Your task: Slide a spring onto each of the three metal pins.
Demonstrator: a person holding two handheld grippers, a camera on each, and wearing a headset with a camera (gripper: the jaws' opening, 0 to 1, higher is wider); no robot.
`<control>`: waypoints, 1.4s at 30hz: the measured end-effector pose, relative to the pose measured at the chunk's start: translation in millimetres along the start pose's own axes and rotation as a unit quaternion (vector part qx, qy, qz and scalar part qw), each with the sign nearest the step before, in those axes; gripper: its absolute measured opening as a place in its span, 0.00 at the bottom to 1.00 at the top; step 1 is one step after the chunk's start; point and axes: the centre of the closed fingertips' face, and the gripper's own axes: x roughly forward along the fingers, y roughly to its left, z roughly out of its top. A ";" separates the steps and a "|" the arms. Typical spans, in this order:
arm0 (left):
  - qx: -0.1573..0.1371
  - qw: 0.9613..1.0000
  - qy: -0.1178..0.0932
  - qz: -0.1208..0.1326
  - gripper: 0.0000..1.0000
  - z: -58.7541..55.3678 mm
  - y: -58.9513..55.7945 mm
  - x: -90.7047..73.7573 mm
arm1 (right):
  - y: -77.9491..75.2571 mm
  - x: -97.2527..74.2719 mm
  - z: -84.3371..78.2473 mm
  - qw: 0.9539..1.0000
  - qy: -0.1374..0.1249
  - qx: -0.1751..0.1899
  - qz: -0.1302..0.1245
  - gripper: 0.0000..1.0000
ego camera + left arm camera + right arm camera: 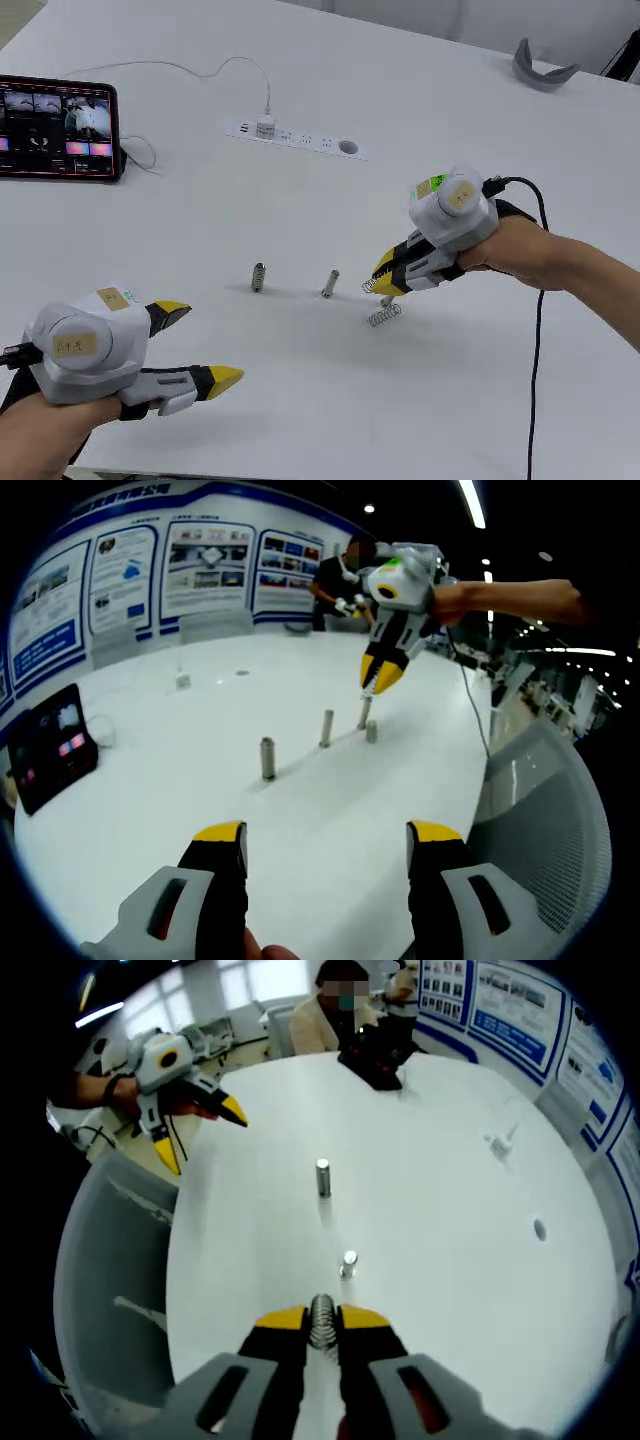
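Currently the right gripper (383,285) is clenched on a small steel coil spring (320,1328), which stands between its yellow-tipped jaws in the right gripper view. In the head view this gripper points down and to the left, low above the white table (300,400). Just under its tip stands a short grey metal pin (388,299), mostly hidden; whether the held spring touches it I cannot tell. A second coil spring (384,316) lies on its side on the table, just beside that pin. To the left stand two more pins, apart from each other. The middle pin (330,283) is bare and smooth. The left pin (258,277) looks dark and ribbed, but it is too small to say if a spring sits on it. The left gripper (200,345) is released, its jaws wide apart and holding nothing, near the front edge of the table and well apart from the pins. At the far side lie a black tablet with a lit screen (60,128), a white power strip (295,138) and a grey curved band (540,68).
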 end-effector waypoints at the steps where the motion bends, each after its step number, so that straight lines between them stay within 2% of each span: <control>1: -0.002 1.000 0.000 0.001 0.66 -0.4 -0.1 -1.0 | -3.7 1.3 1.6 1.000 0.000 0.000 -0.001 0.13; 4: -0.003 1.000 0.000 0.003 0.66 -1.4 -1.2 -3.5 | -9.2 4.8 6.5 1.000 0.000 -0.002 -0.002 0.13; 5: -0.003 1.000 0.000 0.005 0.66 -2.0 -0.8 -5.4 | -16.2 6.2 6.8 1.000 0.002 -0.002 -0.003 0.13; 8: -0.006 1.000 0.000 0.010 0.66 -3.9 1.4 -10.2 | -19.9 9.7 11.1 1.000 0.005 -0.005 -0.004 0.13; 15: -0.013 1.000 0.001 0.019 0.66 -8.5 6.4 -19.2 | -19.7 18.1 19.5 1.000 0.010 -0.015 0.001 0.13; 21: -0.021 1.000 -0.003 0.024 0.66 -8.3 6.9 -24.0 | -16.2 25.6 20.5 1.000 0.019 -0.021 0.012 0.13; 42: -0.033 0.999 -0.011 0.022 0.66 -7.8 4.7 -26.1 | -15.2 43.2 23.3 0.998 0.039 -0.034 0.024 0.13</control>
